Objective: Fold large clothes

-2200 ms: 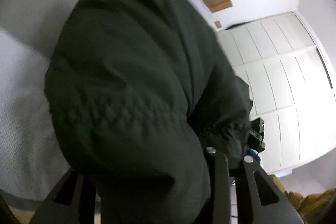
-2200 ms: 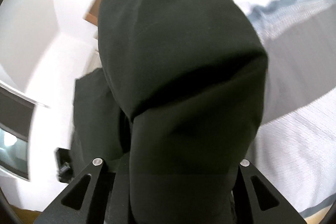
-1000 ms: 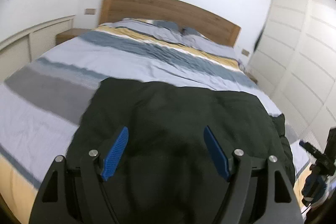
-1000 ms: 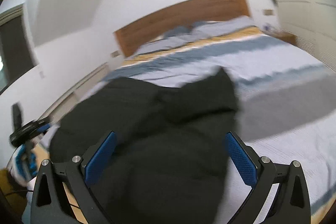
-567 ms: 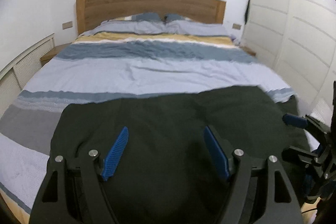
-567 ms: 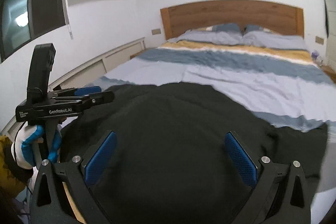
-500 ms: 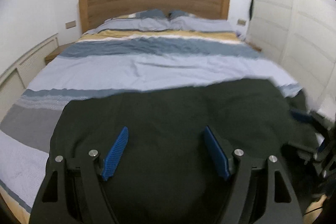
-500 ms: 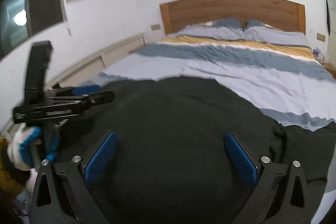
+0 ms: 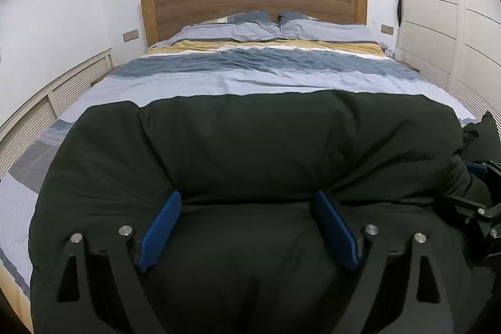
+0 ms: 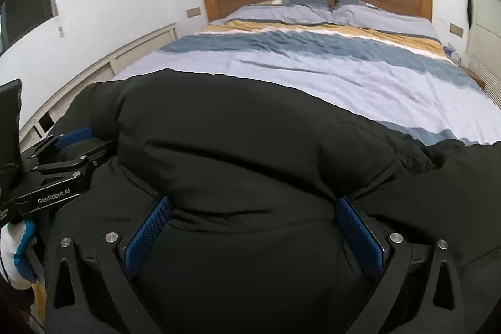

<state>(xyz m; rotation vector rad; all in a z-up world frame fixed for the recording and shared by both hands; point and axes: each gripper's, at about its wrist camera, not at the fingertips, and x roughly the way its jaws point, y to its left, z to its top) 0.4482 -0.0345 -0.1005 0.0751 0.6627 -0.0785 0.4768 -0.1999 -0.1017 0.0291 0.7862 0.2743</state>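
Note:
A large dark green padded garment (image 9: pixel 250 146) lies spread across the foot of the striped bed (image 9: pixel 266 74); it also fills the lower half of the right wrist view (image 10: pixel 250 152). My left gripper (image 9: pixel 247 215) is open, its blue pads (image 9: pixel 161 223) wide apart with bulging fabric between them. My right gripper (image 10: pixel 253 223) is open too, its pads (image 10: pixel 358 235) astride a puffed fold. Each gripper shows in the other's view: the right one at the far right (image 9: pixel 479 208), the left one at the far left (image 10: pixel 59 165).
The wooden headboard (image 9: pixel 253 5) and pillows (image 9: pixel 272 27) stand at the far end. White slatted panels (image 9: pixel 47 118) run along the left wall, white wardrobe doors (image 9: pixel 454 21) along the right. The bedspread beyond the garment is flat.
Both grippers let go of the garment they held up earlier; it now lies on the bed. Over the last half second both moved lower and closer into the fabric.

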